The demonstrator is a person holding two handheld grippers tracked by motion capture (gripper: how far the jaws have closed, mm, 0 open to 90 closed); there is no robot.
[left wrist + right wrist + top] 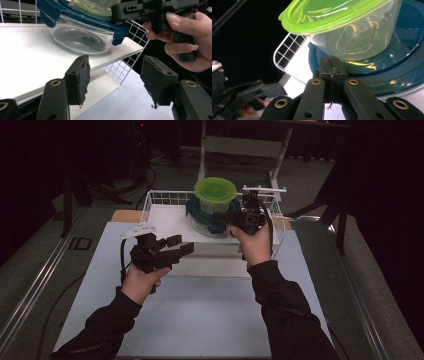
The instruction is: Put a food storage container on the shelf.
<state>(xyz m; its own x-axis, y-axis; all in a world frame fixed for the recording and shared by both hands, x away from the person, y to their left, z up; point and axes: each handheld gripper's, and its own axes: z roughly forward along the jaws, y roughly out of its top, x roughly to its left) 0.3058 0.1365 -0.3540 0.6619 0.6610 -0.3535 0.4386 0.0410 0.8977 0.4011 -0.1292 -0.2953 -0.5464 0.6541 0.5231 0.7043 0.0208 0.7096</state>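
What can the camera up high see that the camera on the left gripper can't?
The high view alone takes in both sleeves, the grey floor and the green lid topping the stack. The left gripper view alone gets close to that gripper's two open pads and the glass bowl underneath the blue lid. Both show the wire basket, its white shelf and the right gripper.

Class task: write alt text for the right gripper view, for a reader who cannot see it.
The right gripper, jaws pressed shut, points at a clear container with a green lid that sits on a blue-rimmed glass bowl. Left of them is a white wire basket; the other gripper sits lower left.
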